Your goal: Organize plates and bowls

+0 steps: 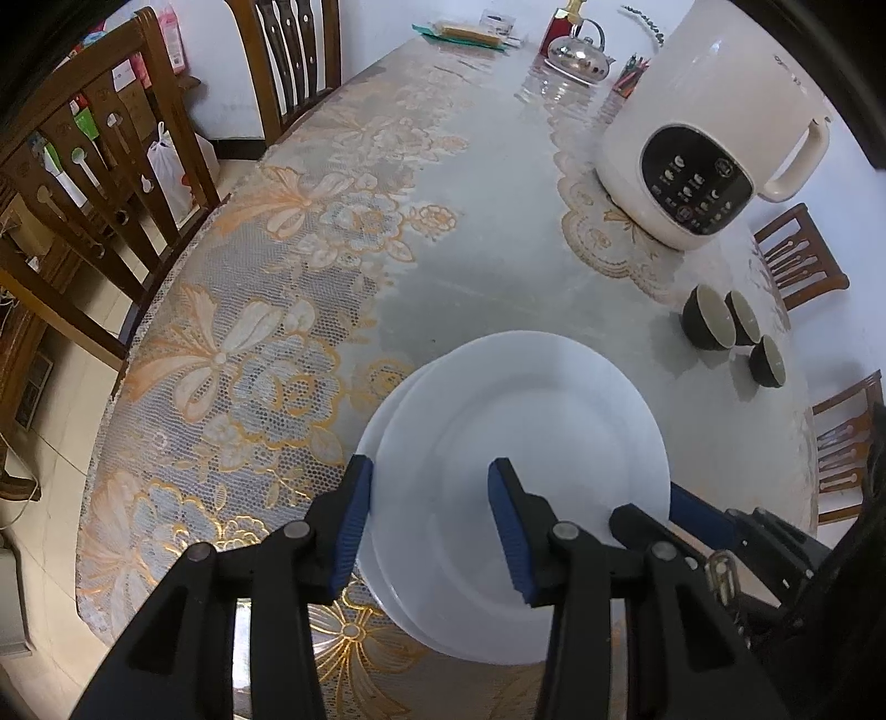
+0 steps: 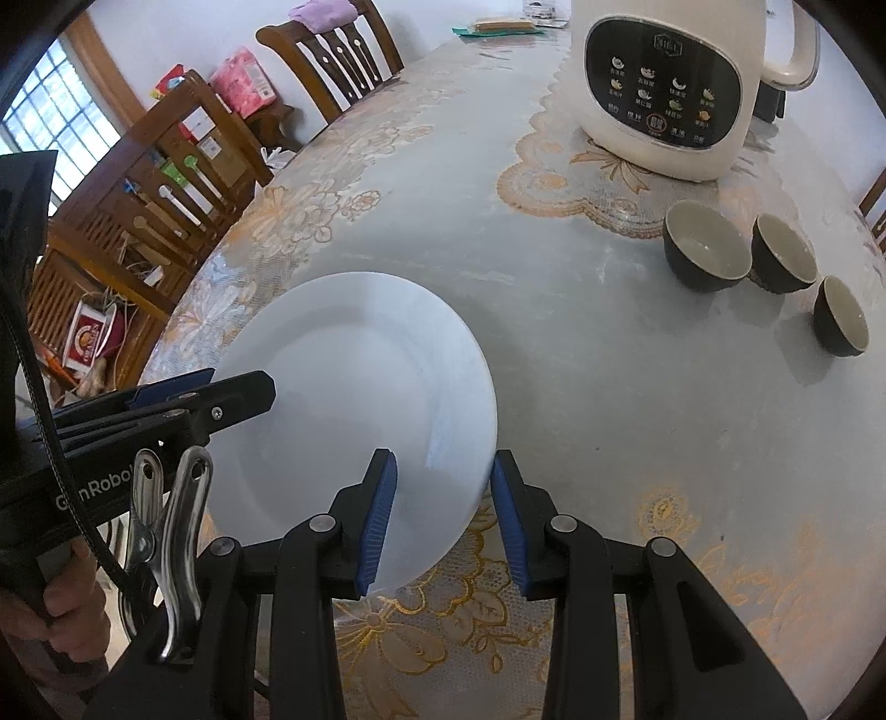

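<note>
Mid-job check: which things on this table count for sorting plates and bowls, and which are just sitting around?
For the job:
- stacked white plates
- three dark bowls

Just lying about:
- cream kitchen appliance
- metal kettle
- coloured pencils
- packets at the far edge

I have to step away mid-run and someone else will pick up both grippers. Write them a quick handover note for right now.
Left gripper: open, jaws straddling the left rim of the white plates, not clamped.
Right gripper: open, jaws astride the plates' right rim, not gripping.
Things: the plates sit stacked near the table's front edge; at least two, slightly offset. Three dark bowls stand apart, unstacked, to the right, in front of the cream cooker.
Done: plates appear stacked.
Left: square up the stack if needed, then nest the three bowls, probably beside the plates.
</note>
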### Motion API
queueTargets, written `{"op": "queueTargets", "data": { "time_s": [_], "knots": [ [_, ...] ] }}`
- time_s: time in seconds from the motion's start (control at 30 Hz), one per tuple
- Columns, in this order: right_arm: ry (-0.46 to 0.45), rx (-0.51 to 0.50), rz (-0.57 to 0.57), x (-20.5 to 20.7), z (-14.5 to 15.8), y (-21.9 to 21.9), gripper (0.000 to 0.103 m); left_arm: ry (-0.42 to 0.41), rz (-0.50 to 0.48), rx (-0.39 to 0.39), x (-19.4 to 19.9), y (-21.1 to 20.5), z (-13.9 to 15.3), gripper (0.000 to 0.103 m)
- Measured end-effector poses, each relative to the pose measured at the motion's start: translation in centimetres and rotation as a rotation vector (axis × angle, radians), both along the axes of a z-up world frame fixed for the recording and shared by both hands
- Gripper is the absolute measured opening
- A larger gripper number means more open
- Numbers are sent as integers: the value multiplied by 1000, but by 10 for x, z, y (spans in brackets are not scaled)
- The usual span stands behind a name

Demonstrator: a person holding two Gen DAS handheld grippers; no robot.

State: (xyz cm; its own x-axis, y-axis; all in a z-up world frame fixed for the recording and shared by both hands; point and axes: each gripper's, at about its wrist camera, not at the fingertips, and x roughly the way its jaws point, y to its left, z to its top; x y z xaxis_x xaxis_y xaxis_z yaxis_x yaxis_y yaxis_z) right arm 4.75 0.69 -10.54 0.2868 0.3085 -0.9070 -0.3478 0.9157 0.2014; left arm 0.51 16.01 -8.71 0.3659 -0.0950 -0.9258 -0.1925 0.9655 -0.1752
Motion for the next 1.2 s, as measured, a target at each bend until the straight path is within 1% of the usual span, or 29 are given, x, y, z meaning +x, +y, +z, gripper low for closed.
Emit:
{"op": "queueTargets", "data": {
  "time_s": [0.13, 0.23, 0.53, 0.67, 0.9, 1.2],
  "knots": [
    [4, 8, 9, -3, -1, 3, 37, 7, 12, 11, -1, 4, -1, 45],
    [-8, 0, 16, -6, 0, 6, 38, 16, 22, -9, -2, 8, -2, 45],
    [3, 49, -19, -8, 5, -1, 38, 17, 13, -3, -3, 7, 3, 45],
    [-5, 63, -39, -9, 10, -5, 38, -2, -4, -6, -2, 5, 9, 45],
    [-9, 89, -124, -12, 17, -23, 38, -34, -73, -7, 4, -10, 21, 45],
    [-13, 97, -230, -14, 26, -58, 38, -41, -176, -29, 19, -48, 28, 45]
  ]
}}
